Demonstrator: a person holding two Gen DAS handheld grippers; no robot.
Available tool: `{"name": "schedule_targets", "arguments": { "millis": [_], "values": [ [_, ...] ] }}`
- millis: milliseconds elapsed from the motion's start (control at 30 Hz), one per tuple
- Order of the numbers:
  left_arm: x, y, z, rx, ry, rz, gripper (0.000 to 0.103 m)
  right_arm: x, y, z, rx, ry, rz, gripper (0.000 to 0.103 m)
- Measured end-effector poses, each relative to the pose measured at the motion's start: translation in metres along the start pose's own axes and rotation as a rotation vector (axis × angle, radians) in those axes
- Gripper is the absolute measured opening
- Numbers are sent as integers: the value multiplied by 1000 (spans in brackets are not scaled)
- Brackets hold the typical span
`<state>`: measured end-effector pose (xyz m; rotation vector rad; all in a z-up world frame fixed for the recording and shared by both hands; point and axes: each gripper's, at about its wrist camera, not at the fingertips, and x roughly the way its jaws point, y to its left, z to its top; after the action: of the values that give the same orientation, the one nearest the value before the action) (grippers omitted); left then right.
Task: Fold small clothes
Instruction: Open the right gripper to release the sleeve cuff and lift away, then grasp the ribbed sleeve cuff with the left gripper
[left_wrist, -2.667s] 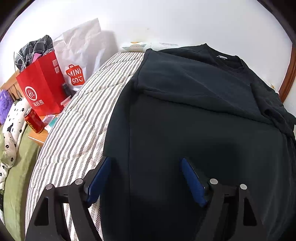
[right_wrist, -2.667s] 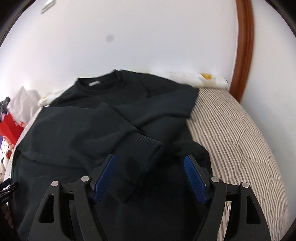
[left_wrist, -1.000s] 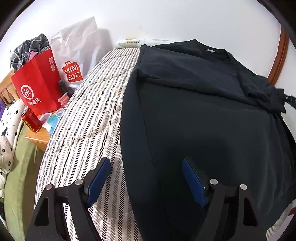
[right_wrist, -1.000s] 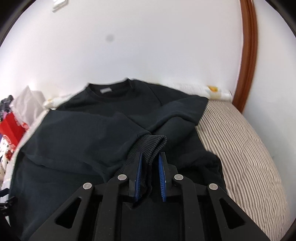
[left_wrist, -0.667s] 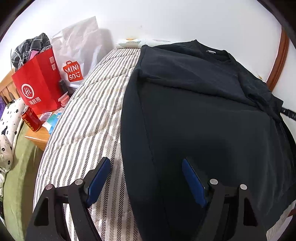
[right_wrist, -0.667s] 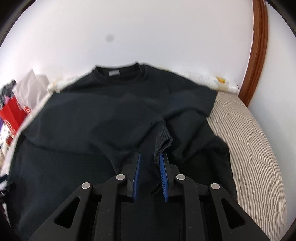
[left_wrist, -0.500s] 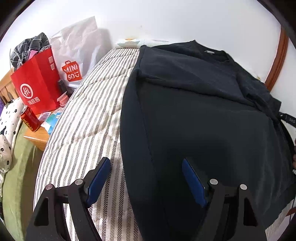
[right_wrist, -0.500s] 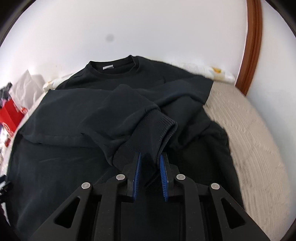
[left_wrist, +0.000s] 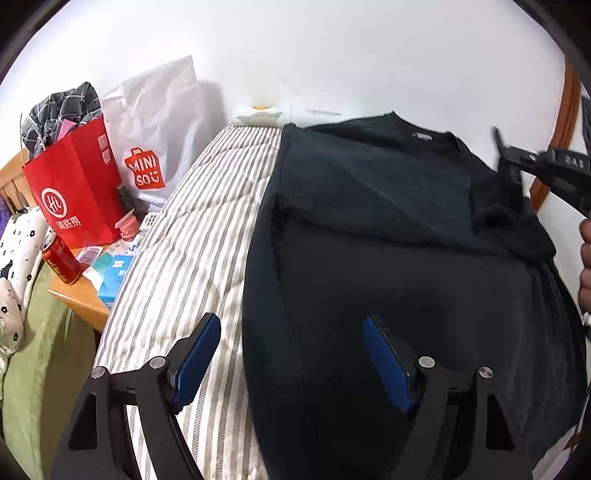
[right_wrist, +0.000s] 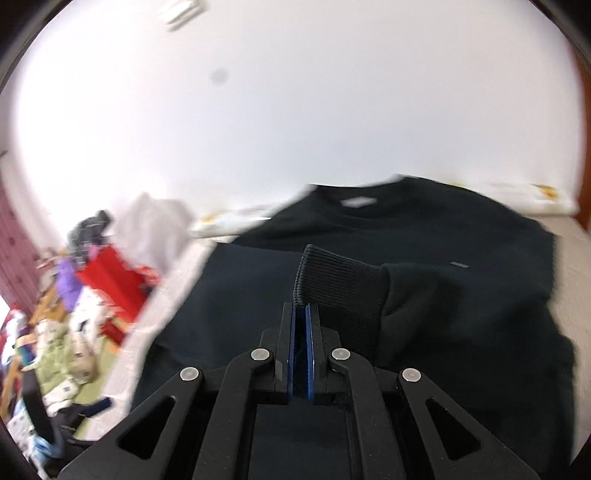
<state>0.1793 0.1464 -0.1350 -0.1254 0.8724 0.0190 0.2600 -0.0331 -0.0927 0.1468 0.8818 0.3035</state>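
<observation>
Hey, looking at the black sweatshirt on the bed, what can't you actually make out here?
- Sweatshirt hem: left wrist view, cut off by the left gripper and the frame's bottom edge.
- Neck label: right wrist view, motion blur makes it unreadable.
- Cuff end: right wrist view, hidden inside the right gripper.

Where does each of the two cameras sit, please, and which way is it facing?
Left wrist: on the left tool, looking down over the black sweatshirt on the striped mattress; open blue pads, the right tool and a hand show.
Right wrist: on the right tool, facing the white wall; pads shut on the ribbed cuff.
Shared: sweatshirt, red paper bag.
</observation>
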Motion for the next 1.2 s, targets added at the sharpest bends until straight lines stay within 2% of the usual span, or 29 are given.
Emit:
{"name": "schedule_targets", "arguments": {
  "millis": [100, 133, 167, 233, 267, 433, 600, 667, 733, 867, 967, 1200],
  "values": [
    [2, -4, 12, -12, -15, -22, 78, 14, 32, 6, -78, 3, 75, 9],
    [2, -6, 16, -12, -20, -30, 78, 14, 39, 5, -100, 10, 89, 18],
    [4, -8, 22, -10, -23, -36, 78, 11, 40, 5, -121, 3, 92, 23],
    [7, -14, 31, -3, -31, -54, 77, 2, 36, 5, -138, -34, 62, 41],
    [9, -17, 36, 2, -33, -62, 77, -4, 27, 3, -139, -47, 39, 43],
    [30, -40, 64, 21, -35, -123, 76, -24, -39, -4, -90, 1, -100, 43],
    [59, -68, 88, 49, -16, -194, 67, -46, -97, -28, -68, 56, -267, 43],
    [72, -79, 95, 65, -4, -216, 56, -57, -121, -39, -32, 70, -315, 43],
    [84, -86, 101, 72, 7, -250, 50, -65, -139, -49, -2, 83, -334, 43],
    [113, -97, 108, 55, 60, -281, 48, -82, -170, -67, 49, 99, -389, 43],
    [126, -102, 106, 67, 96, -251, 49, -90, -187, -75, 97, 100, -403, 43],
    [138, -109, 117, 65, 91, -256, 48, -92, -196, -88, 144, 109, -407, 43]
  ]
}}
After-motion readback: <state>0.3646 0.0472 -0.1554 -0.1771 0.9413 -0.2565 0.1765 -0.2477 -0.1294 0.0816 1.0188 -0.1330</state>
